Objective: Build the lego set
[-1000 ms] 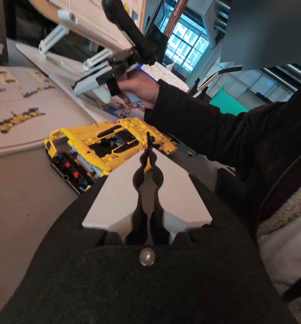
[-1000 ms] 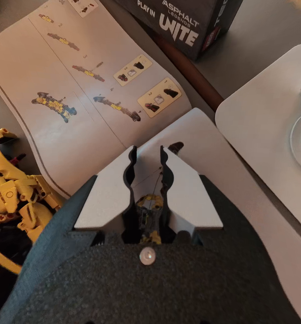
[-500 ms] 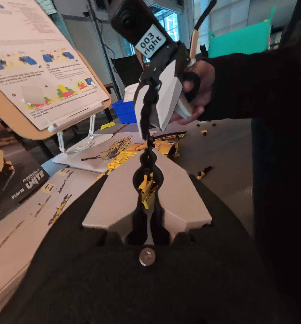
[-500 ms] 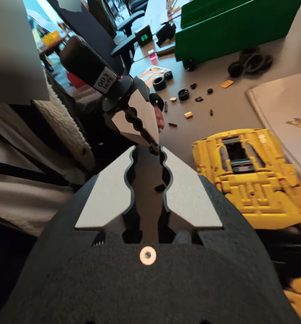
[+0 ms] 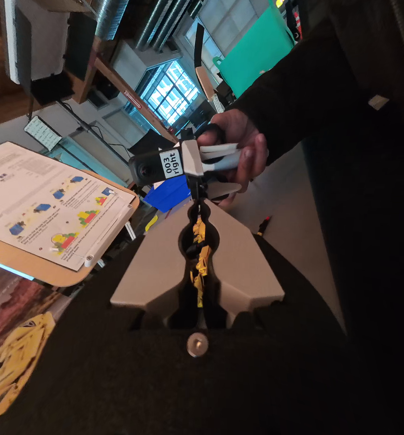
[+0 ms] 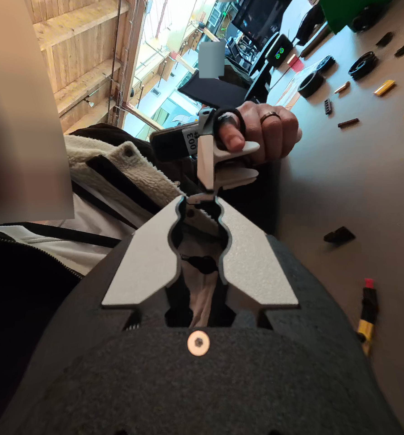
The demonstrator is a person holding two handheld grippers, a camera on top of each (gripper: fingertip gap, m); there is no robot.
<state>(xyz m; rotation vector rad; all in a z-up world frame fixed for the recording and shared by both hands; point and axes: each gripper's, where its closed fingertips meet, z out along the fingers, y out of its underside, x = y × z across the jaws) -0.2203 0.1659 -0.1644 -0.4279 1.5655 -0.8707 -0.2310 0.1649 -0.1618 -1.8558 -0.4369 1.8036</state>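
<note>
Now both grippers (image 5: 199,207) raised tip-to-tip

An illustrated sheet (image 5: 48,207) lay on a tilted wooden board (image 5: 31,268). Behind stood a blue bin (image 5: 170,194), a green panel (image 5: 252,58) and a paned window (image 5: 170,96).

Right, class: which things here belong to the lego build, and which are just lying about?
Job: left gripper, right gripper, black tyres, yellow piece, red-tipped rod, set box.
Lying about: blue bin, green board, red cup.
</note>
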